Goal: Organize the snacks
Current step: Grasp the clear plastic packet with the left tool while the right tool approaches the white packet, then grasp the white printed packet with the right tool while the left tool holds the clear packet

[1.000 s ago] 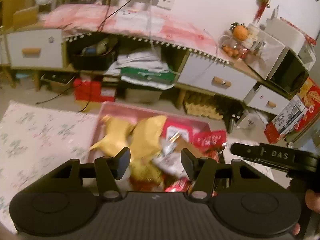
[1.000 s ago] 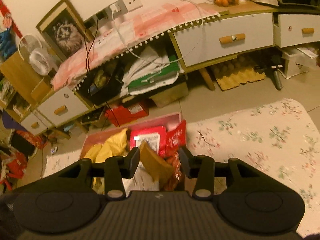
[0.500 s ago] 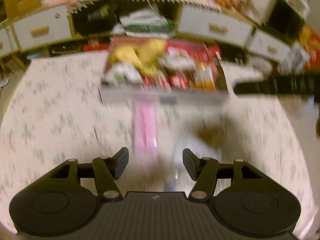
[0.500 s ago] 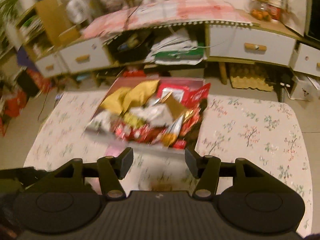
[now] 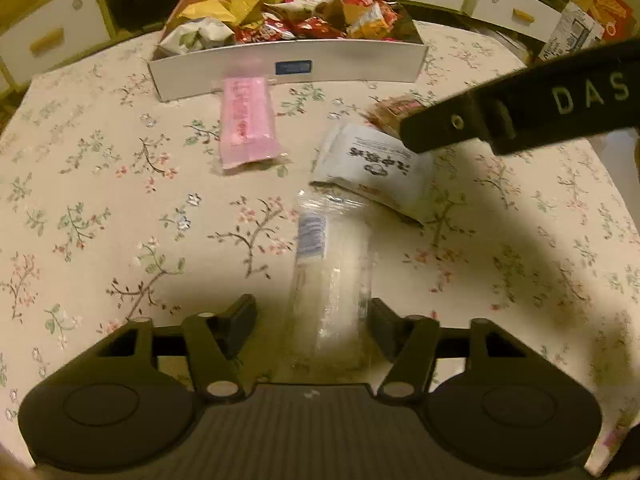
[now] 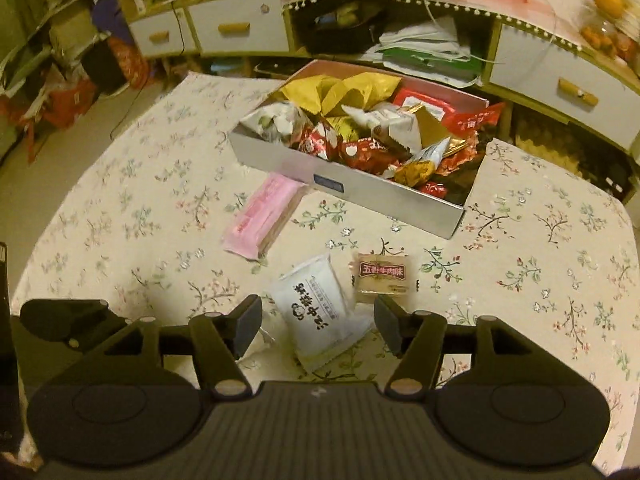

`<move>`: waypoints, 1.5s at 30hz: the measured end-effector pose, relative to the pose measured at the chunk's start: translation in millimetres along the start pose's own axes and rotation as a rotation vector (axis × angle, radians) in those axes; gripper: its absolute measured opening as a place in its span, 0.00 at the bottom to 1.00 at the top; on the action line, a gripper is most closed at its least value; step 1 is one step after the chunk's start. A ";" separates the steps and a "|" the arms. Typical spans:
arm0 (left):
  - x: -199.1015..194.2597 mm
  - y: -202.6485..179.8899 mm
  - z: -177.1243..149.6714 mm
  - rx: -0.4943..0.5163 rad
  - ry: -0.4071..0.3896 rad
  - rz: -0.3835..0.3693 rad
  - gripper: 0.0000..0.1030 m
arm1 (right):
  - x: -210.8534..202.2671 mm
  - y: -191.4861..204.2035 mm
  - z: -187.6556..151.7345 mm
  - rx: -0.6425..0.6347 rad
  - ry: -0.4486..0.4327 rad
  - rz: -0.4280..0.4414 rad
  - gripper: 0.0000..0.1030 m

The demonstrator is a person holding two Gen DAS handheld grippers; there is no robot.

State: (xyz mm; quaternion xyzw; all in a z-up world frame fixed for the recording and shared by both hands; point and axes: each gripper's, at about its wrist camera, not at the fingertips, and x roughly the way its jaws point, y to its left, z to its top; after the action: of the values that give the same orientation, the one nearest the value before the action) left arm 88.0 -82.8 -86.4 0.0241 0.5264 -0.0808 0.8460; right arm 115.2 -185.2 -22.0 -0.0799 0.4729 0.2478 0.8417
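Observation:
A grey box (image 5: 288,68) heaped with snack packets stands at the far side of the floral table. In front of it lie a pink packet (image 5: 248,120), a white packet (image 5: 376,164), a small brown packet (image 5: 394,110) and a clear packet (image 5: 328,272). My left gripper (image 5: 312,320) hangs low over the clear packet, which lies between its closing jaws; the pads do not press on it. My right gripper (image 6: 316,320) straddles the white packet (image 6: 320,308) with its jaws opening and the pads clear of it. The brown packet (image 6: 382,276) lies just beyond its right finger.
The right gripper's black frame (image 5: 520,108) reaches in over the white packet from the right. The pink packet (image 6: 264,216) rests against the box wall (image 6: 360,188). Behind the table stand low cabinets with white drawers (image 6: 240,28) and floor clutter on the left.
Both grippers drew back from above the box and came down over the near table. The clear packet now lies between the left jaws, the white packet between the right, whose jaws stand wider.

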 end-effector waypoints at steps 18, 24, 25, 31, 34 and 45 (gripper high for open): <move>-11.9 26.8 8.9 -0.095 -0.032 -0.071 0.21 | 31.2 7.2 -5.6 -0.101 0.064 0.014 0.57; -16.0 39.9 7.3 -0.124 -0.034 -0.074 0.21 | 47.6 16.2 -8.4 -0.161 0.079 -0.005 0.61; -17.3 42.3 7.1 -0.128 -0.035 -0.074 0.21 | 50.1 17.6 -7.9 -0.175 0.078 -0.014 0.62; -21.1 48.8 7.3 -0.143 -0.045 -0.074 0.21 | 65.9 23.8 -6.8 -0.207 0.086 -0.024 0.61; -21.8 49.8 7.6 -0.141 -0.051 -0.069 0.21 | 70.0 26.4 -6.0 -0.216 0.078 -0.032 0.62; -23.4 51.5 8.2 -0.146 -0.059 -0.067 0.21 | 63.8 36.9 -8.3 -0.239 0.088 -0.010 0.42</move>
State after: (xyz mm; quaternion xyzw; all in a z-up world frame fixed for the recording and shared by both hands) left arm 93.4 -30.5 -64.1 -0.0576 0.5064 -0.0709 0.8575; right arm 118.1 -134.6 -76.1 -0.1928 0.4763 0.2943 0.8058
